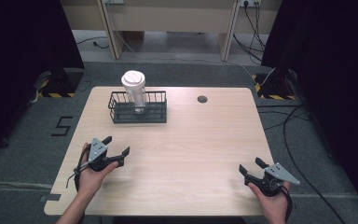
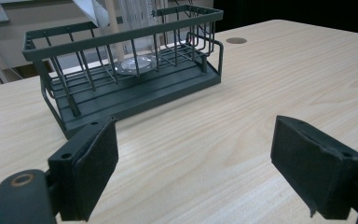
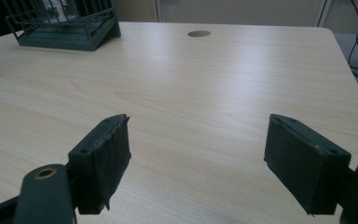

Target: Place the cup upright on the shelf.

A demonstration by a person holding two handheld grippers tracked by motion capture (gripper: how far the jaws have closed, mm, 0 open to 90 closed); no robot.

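Both grippers spread and empty, low over the table.

My left gripper has its jaws wide apart, and so does my right gripper. Ahead of the left one, near, I see the dark wire basket. A clear cup with a white lid stands upright inside it. The basket lies well beyond the right gripper, up-left.
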